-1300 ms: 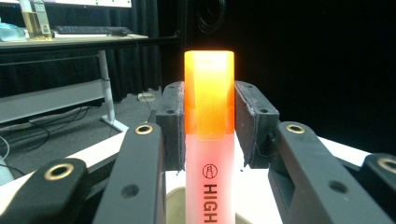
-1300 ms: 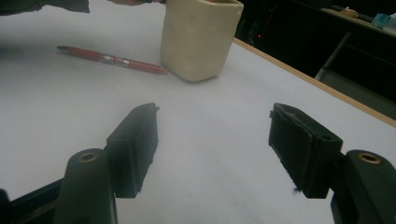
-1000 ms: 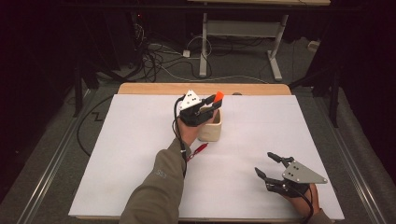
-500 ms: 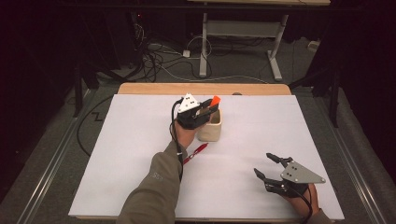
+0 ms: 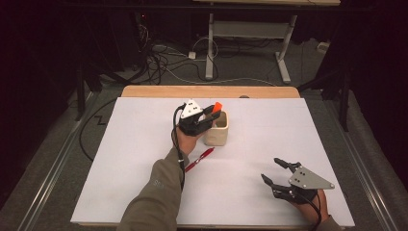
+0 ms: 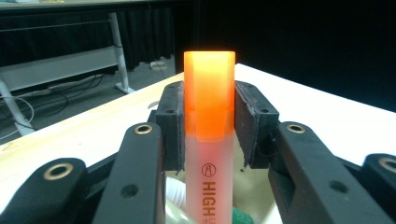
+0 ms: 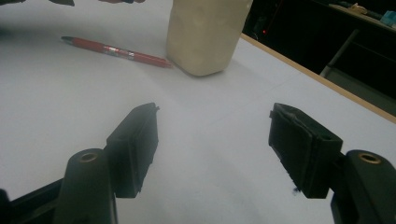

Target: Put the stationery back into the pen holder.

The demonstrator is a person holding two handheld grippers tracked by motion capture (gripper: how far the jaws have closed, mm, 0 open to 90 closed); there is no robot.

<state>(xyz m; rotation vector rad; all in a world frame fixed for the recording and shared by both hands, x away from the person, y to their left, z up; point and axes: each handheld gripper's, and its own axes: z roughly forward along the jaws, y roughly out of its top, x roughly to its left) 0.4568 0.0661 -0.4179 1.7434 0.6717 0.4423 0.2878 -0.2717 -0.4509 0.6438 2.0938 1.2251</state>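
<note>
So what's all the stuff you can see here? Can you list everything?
highlighter: one, orange cap with a clear body, held upright between the left jaws just over the cup
cup: one, cream, near the middle of the table
pen: one, red, lying flat on the table in front of the cup
table: one, white top with a wooden far edge
desk frame: one, white legs, on the floor behind the table
cables: several, black and white, on the floor behind the table
left gripper: one, black, closed on the highlighter
right gripper: one, black, open, low at the table's near right corner
sleeve: one, olive, on the left arm
</note>
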